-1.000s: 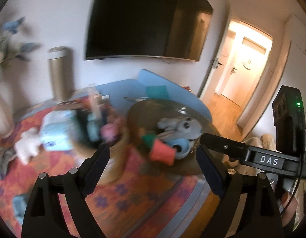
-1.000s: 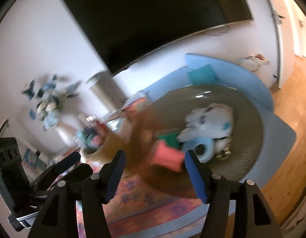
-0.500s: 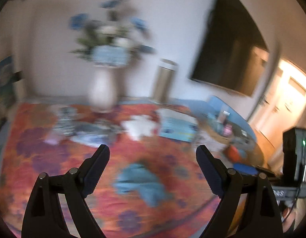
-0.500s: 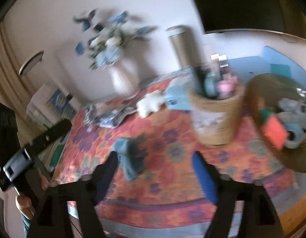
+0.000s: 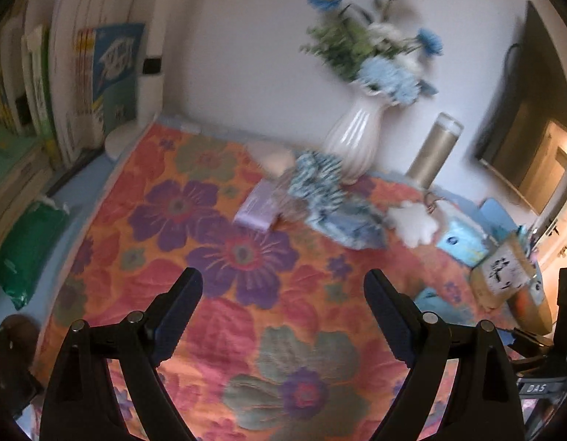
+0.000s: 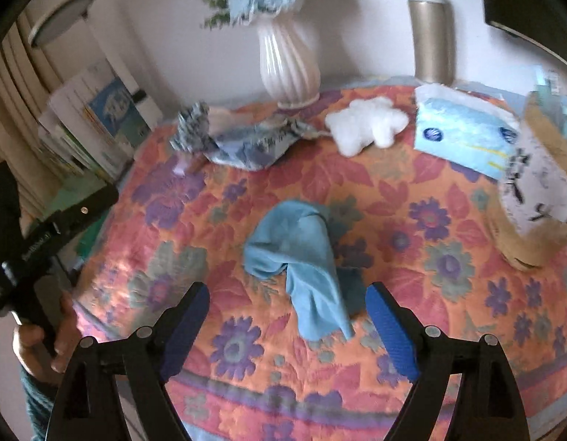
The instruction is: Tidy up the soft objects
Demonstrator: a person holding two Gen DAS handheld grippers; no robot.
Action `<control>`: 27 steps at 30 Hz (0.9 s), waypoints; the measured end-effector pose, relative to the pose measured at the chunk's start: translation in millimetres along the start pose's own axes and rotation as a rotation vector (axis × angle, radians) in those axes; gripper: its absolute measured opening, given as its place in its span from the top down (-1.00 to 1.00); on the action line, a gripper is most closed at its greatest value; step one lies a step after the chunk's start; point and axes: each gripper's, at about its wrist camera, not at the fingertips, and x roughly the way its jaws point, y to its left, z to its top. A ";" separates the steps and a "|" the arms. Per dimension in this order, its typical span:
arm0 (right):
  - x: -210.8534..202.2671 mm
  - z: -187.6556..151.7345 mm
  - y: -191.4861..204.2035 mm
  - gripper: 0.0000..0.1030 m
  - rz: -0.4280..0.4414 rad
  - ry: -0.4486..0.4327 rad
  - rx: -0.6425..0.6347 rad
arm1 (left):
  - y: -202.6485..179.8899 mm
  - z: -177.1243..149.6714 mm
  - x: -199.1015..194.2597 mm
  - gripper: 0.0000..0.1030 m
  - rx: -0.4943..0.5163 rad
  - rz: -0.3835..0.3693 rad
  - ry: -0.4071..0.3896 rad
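Best approach, judging by the layout: lower right gripper (image 6: 287, 316) straight over the crumpled blue cloth (image 6: 302, 257), pinch at the raised fold near its middle rather than the thin trailing tail, lift clear of the floral tablecloth (image 6: 412, 220) before swinging away

Right gripper: jaws wide apart, nothing held; blue cloth just ahead, between the line of the two fingers, not touching either

Left gripper (image 5: 283, 312): jaws wide apart too, nothing held, hovering over bare floral fabric; blue cloth only a sliver at its right, near the woven basket (image 5: 500, 279)

Further back, well apart from both grippers: white plush toy (image 6: 368, 125), patterned blue fabric heap (image 6: 243, 143), tissue pack (image 6: 463, 132), white vase (image 6: 289, 66)
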 end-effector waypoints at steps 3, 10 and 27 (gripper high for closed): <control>18.7 3.4 -0.4 -0.66 -0.029 0.012 -0.002 | 8.1 -3.0 14.4 -0.72 0.001 0.010 0.037; 49.2 9.7 -8.5 -0.66 -0.056 -0.021 0.000 | 17.5 -9.6 48.3 -0.72 0.041 0.059 0.054; 79.5 19.3 15.8 -0.86 -0.192 0.018 -0.155 | -0.1 52.5 99.2 -0.72 0.213 0.161 0.142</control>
